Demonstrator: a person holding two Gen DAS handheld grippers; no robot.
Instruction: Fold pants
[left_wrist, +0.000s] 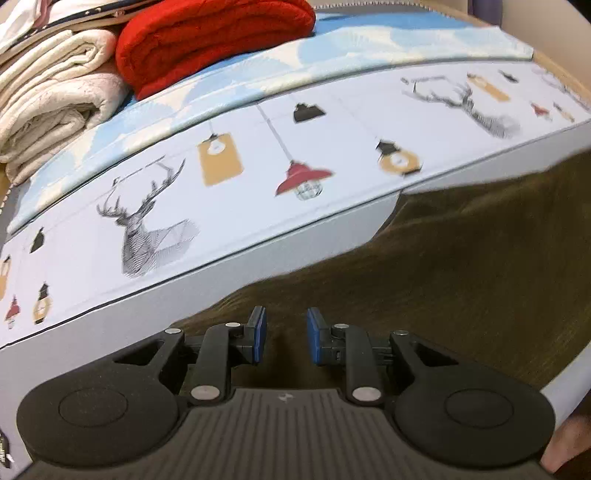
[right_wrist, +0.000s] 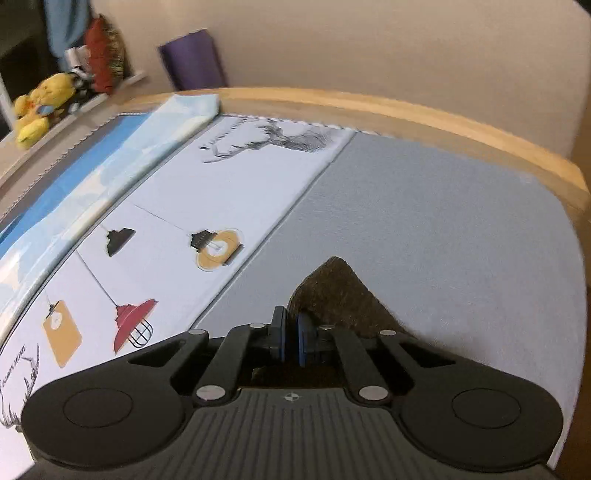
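Right tongs (right_wrist: 291, 334) pinch the brown pants (right_wrist: 332, 291) — left tongs (left_wrist: 282, 334) gape.

Pants (left_wrist: 461, 280) blurred, cut off at frame's right edge. My right tongs (right_wrist: 291, 334) hide most of the pants corner they pinch.

A home bedroom: a bed (right_wrist: 443, 206) with a printed sheet (left_wrist: 258, 155), folded blankets (left_wrist: 55, 92) stacked on it, and a plush toy (right_wrist: 40, 107) on a ledge.
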